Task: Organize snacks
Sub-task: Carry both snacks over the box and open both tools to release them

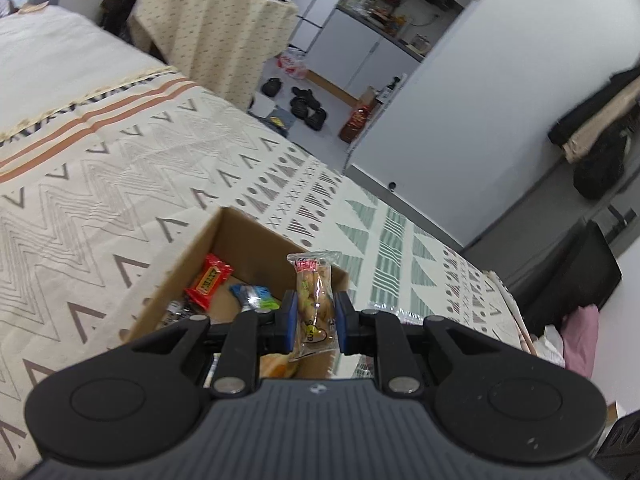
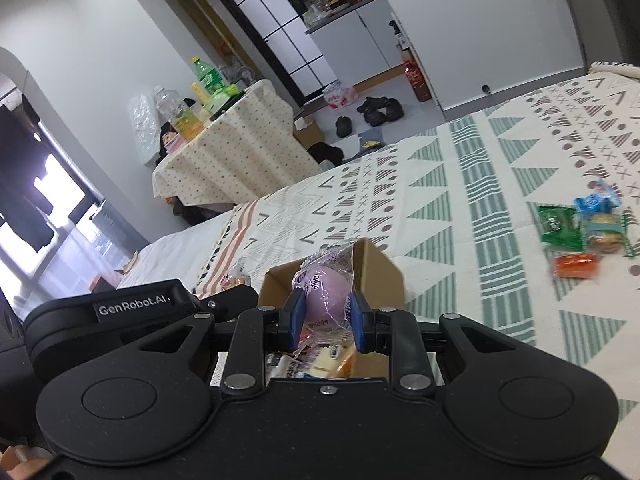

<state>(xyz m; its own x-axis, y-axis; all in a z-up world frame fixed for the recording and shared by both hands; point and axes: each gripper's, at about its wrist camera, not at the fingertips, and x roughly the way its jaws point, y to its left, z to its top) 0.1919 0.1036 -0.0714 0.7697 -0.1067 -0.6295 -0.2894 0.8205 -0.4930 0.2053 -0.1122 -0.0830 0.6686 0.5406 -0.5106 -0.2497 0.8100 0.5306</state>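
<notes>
My left gripper (image 1: 315, 307) is shut on a clear packet of yellowish snack (image 1: 314, 300) and holds it over the near right corner of an open cardboard box (image 1: 256, 236). In the box lie a red packet (image 1: 209, 280) and a blue-green packet (image 1: 253, 296). My right gripper (image 2: 325, 312) is shut on a clear-wrapped pink round bun (image 2: 325, 289) above the same box (image 2: 380, 276), which holds more packets (image 2: 320, 362). The left gripper's body (image 2: 136, 312) shows at the left in the right wrist view.
The box sits on a bed with a patterned cover (image 1: 120, 168). Loose snacks lie on the bed to the right: green (image 2: 559, 227), blue (image 2: 598, 200) and orange (image 2: 574, 265) packets. A cloth-covered table with bottles (image 2: 224, 148) stands beyond the bed.
</notes>
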